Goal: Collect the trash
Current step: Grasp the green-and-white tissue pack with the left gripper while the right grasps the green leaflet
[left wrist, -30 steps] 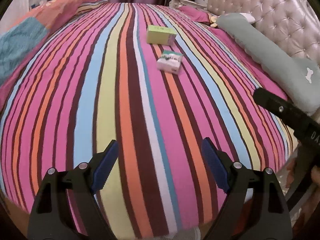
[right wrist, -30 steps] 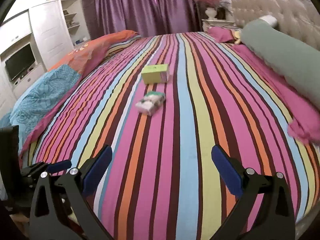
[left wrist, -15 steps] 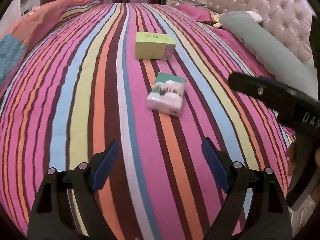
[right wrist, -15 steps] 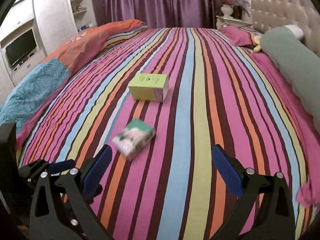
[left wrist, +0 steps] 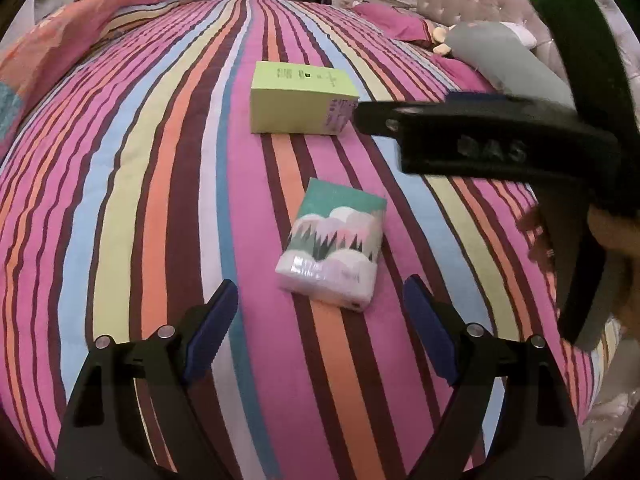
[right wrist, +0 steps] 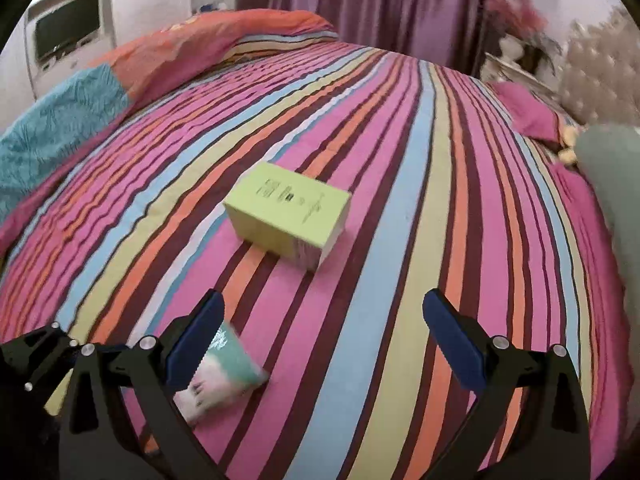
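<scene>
The tissue pack (left wrist: 334, 248) lies on the bed (left wrist: 160, 160) just ahead of the left hand-held gripper (left wrist: 320, 328) — wide, empty — long axis pointing away. The right hand-held gripper (right wrist: 320, 336), also wide, faces the green box (right wrist: 290, 216).

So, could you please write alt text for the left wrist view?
The open left gripper hovers over a striped bedspread, a tissue pack lying just ahead of its fingers. Beyond lies a lime-green box, with the right gripper reaching in from the right.
</scene>
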Demonstrator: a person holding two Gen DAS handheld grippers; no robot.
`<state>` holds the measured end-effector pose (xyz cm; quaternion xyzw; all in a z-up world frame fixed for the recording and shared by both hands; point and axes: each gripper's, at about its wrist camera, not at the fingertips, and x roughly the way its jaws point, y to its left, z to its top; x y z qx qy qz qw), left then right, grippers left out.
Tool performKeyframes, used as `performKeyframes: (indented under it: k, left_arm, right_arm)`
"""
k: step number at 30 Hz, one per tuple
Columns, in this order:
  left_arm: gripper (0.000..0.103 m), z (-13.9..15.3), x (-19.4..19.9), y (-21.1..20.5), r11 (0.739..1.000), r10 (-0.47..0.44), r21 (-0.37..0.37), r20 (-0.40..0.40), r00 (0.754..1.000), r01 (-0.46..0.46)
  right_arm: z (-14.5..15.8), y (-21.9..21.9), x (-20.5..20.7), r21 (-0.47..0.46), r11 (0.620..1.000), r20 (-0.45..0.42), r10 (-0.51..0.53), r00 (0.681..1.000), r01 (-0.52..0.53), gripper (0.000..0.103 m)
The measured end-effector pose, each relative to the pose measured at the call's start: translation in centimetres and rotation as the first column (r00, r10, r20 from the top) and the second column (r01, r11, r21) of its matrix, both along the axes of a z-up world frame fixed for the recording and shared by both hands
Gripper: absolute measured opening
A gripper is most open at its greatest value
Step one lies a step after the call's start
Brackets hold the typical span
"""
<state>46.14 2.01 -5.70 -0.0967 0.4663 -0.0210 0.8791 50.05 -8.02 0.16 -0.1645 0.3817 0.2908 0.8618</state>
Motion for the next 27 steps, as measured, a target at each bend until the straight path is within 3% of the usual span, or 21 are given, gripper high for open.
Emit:
performKeyframes:
  k: [18, 27]
  left_arm:
    - [0.082, -1.2, 2.2, 1.0, 0.999, 0.018, -0.037, -0.018, 1.000, -0.018]
    - [0.082, -1.3, 2.8, 0.9, 1.000, 0.010, -0.020, -0.026, 1.000, -0.011]
  right_arm:
    - [-2.0, 5.9, 5.1, -0.173, 0.978, 0.026, 0.122, 0.992, -0.116, 0.095]
    - [-2.5, 8.9, 7.5, -0.173, 0.976, -0.029, 0.127, 0.991, -0.130, 0.095]
